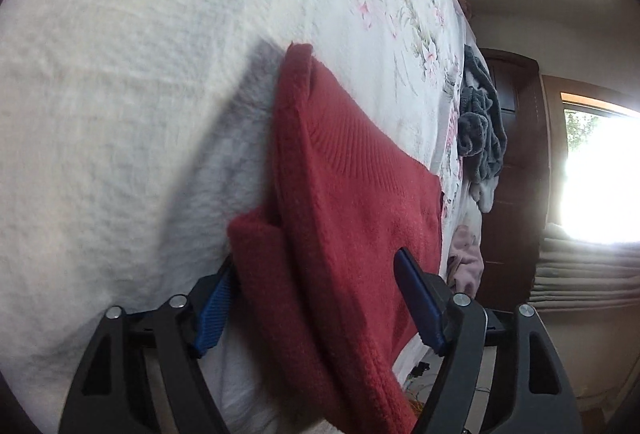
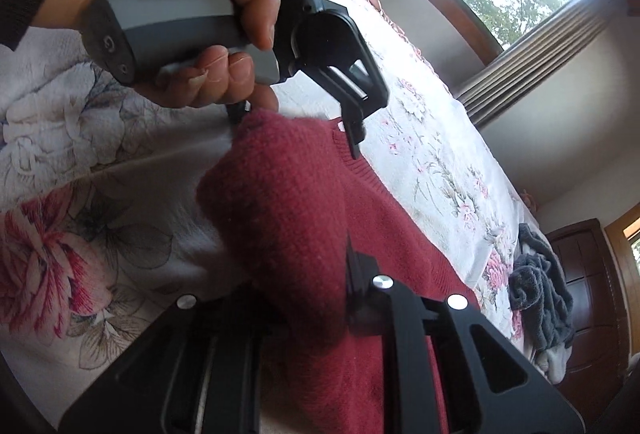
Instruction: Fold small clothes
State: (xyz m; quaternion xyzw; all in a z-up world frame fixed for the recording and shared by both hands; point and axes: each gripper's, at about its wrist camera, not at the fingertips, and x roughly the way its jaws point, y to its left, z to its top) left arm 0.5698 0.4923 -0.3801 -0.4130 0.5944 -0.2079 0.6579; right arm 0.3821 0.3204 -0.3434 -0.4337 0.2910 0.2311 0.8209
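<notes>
The left gripper (image 1: 316, 298) stood with its blue-padded fingers (image 1: 214, 308) set wide on either side of a thick folded edge of the red knit sweater (image 1: 352, 193), one pad under the roll and one on top. The right gripper (image 2: 316, 274) straddled another bunched edge of the sweater; how tightly it closed could not be told. The sweater lay on a floral bedspread (image 2: 440, 153), with a grey fleece garment (image 2: 540, 290) crumpled well beyond.
</notes>
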